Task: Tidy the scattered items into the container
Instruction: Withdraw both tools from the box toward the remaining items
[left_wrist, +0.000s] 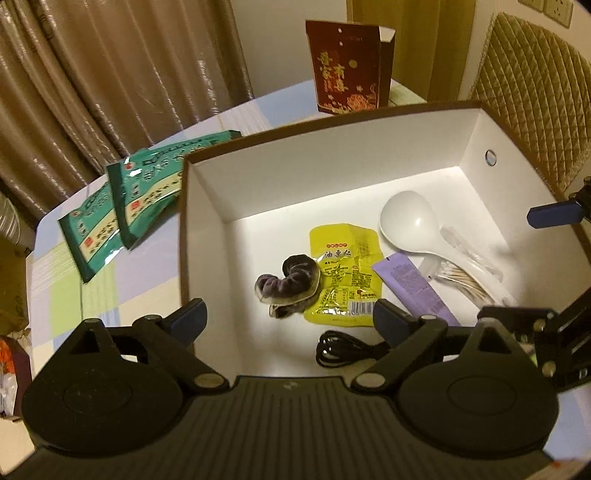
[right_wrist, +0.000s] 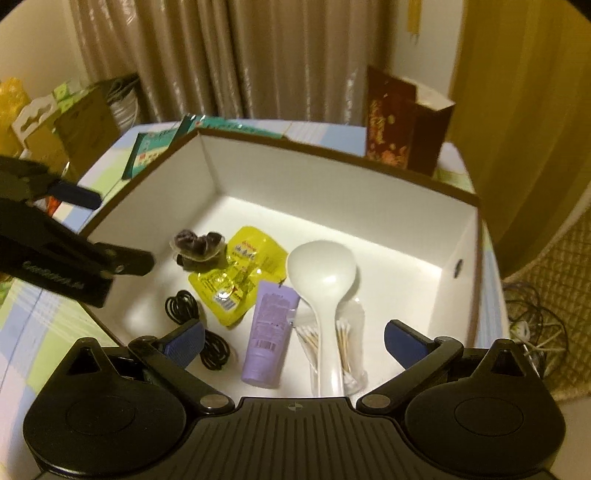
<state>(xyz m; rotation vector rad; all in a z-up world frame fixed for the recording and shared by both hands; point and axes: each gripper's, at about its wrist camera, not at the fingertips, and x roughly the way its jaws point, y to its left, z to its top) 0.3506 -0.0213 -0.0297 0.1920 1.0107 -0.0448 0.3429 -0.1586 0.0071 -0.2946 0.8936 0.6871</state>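
Note:
A white-lined cardboard box (left_wrist: 207, 192) (right_wrist: 258, 173) stands on the table. Inside lie a white spoon (left_wrist: 413, 221) (right_wrist: 321, 273), a yellow snack packet (left_wrist: 343, 273) (right_wrist: 240, 273), a purple tube (left_wrist: 417, 288) (right_wrist: 271, 332), a dark scrunchie (left_wrist: 291, 284) (right_wrist: 197, 245), a black cable (left_wrist: 340, 350) (right_wrist: 184, 310) and a bag of cotton swabs (left_wrist: 461, 280) (right_wrist: 343, 339). My left gripper (left_wrist: 288, 317) is open and empty above the box's near side. My right gripper (right_wrist: 295, 339) is open and empty above the box. Each gripper shows at the edge of the other's view.
Two green packets (left_wrist: 122, 199) (right_wrist: 155, 151) lie on the checked tablecloth (left_wrist: 74, 288) left of the box. A dark red carton (left_wrist: 347, 62) (right_wrist: 402, 125) stands behind it. A quilted chair (left_wrist: 532, 81) is at the right, curtains behind, cables (right_wrist: 532, 325) on the floor.

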